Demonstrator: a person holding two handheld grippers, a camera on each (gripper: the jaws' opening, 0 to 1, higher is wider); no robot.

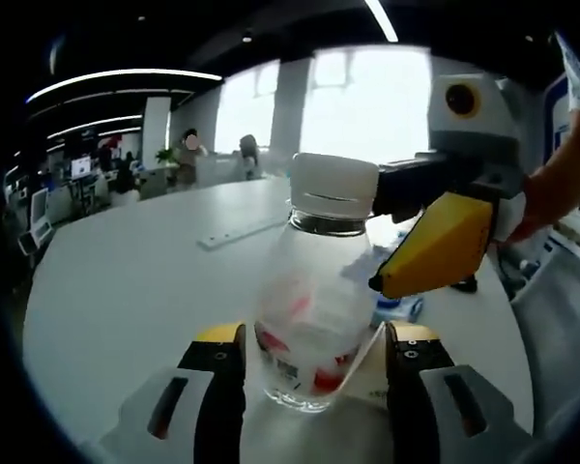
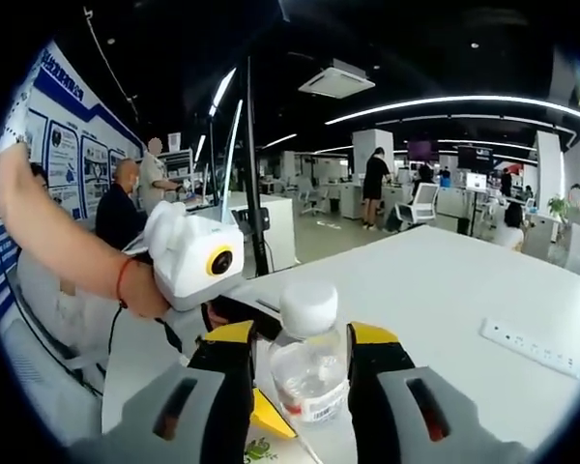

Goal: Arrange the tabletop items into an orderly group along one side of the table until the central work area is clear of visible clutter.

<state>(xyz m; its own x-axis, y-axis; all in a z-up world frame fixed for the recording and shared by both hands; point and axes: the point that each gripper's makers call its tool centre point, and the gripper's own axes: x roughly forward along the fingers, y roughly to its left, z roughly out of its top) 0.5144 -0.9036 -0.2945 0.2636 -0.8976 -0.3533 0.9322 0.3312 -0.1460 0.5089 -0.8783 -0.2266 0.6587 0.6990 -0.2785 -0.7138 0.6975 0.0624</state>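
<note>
Left gripper [image 1: 314, 360] has its jaws spread wide on either side of the bottom of a clear plastic bottle [image 1: 314, 319]. There's a gap on both sides, so it's not squeezing anything. The bottle stands upright on the white surface [image 1: 126, 280], white cap [image 1: 333, 184] on, red label around its lower half.

Right gripper [image 2: 300, 356] comes in near the bottle's neck, yellow-tipped jaws on either side just below the cap. In its own view the jaws sit close against the bottle, but I can't tell if they actually pinch it. In the left gripper view, one yellow jaw hangs just right of the bottle's shoulder.

Further out from the bottle: a white power strip [image 1: 240, 232] lies flat behind it, and some papers [image 1: 391, 387] sit under and beside its base.
</note>
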